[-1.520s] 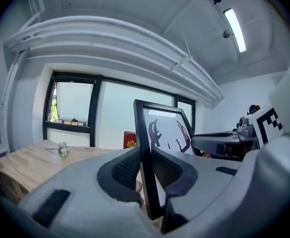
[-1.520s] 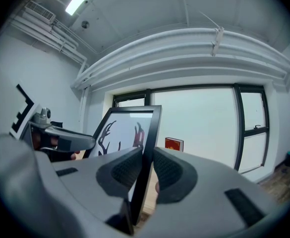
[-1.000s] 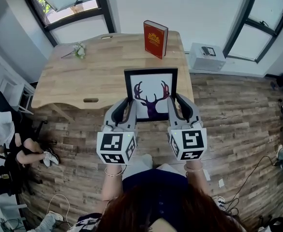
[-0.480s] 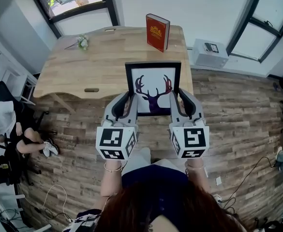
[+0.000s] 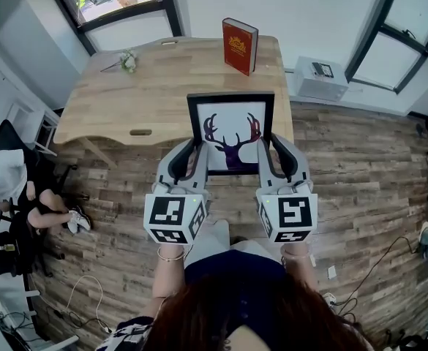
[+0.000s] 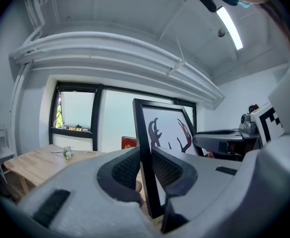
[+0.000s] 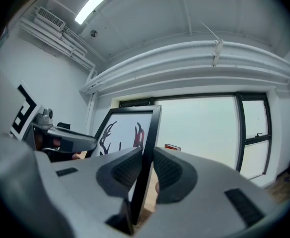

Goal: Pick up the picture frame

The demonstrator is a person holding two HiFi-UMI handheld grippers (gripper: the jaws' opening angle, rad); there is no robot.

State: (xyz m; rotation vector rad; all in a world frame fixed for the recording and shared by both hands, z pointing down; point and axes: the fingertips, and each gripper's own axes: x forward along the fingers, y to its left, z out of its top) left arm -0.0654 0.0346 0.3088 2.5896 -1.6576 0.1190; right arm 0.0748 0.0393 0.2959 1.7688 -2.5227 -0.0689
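By the desk (image 5: 126, 101), we are holding the picture frame (image 5: 232, 134) aloft, left gripper (image 5: 193, 152) and right gripper (image 5: 269, 152) fingers (image 7: 170, 172) clenching its sides; pickup looks done.

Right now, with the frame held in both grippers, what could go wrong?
The left gripper and right gripper each pinch only a thin side edge of the picture frame, low down, so it could slip or tip. Uneven movement of the two could twist it. The book stands upright on the table just beyond; pushing forward could knock it over.
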